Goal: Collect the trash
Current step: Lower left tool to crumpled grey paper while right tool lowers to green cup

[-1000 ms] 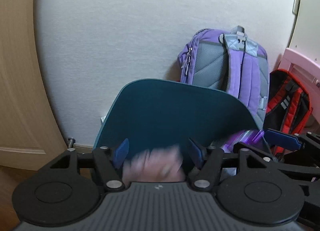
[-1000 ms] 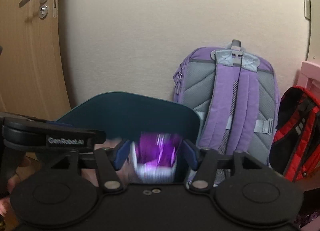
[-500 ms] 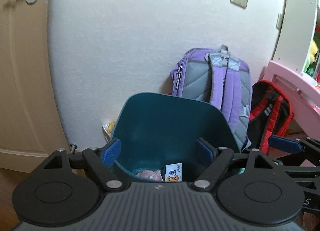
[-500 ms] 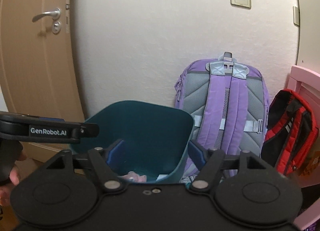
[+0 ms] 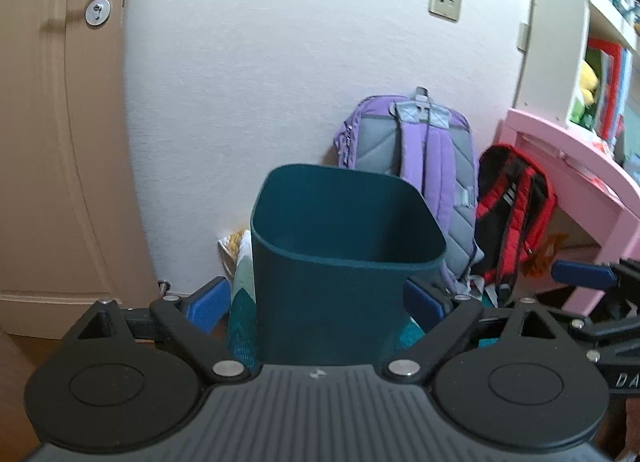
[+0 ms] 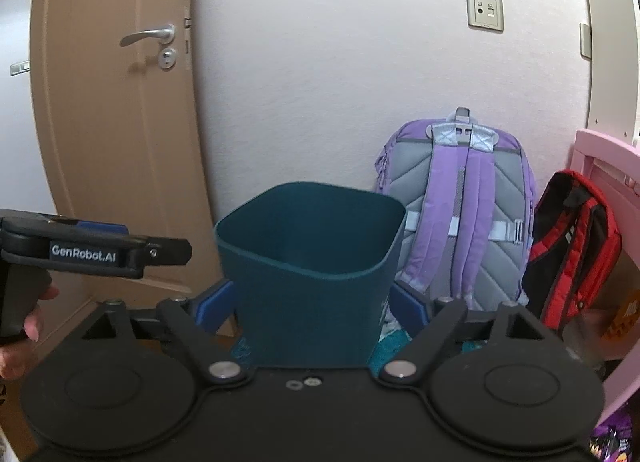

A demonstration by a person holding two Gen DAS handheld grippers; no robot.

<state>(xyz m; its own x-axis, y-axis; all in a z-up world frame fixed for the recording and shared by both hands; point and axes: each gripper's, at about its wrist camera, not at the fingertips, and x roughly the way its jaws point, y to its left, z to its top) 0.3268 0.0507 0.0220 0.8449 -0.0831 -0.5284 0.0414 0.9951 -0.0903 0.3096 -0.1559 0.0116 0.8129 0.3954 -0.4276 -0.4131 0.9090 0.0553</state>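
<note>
A dark teal trash bin [image 5: 344, 246] stands on the floor against the white wall; it also shows in the right wrist view [image 6: 308, 262]. Its inside is hidden from this height. My left gripper [image 5: 316, 302] is open and empty, its blue-padded fingers [image 5: 208, 304] wide apart in front of the bin. My right gripper [image 6: 312, 304] is open and empty too, level with the bin's front wall. The left gripper's body [image 6: 92, 252] shows at the left of the right wrist view.
A purple backpack [image 5: 424, 166] and a red-black backpack [image 5: 516, 214] lean on the wall right of the bin. A pink desk [image 5: 568, 170] and white shelf [image 5: 560, 34] stand at the right. A wooden door [image 5: 60, 142] is at the left. A teal mat [image 5: 242, 326] lies under the bin.
Both grippers let go of their trash, pinkish from the left and purple from the right, into the bin and drew back and away; the bin now looks smaller and its inside is hidden.
</note>
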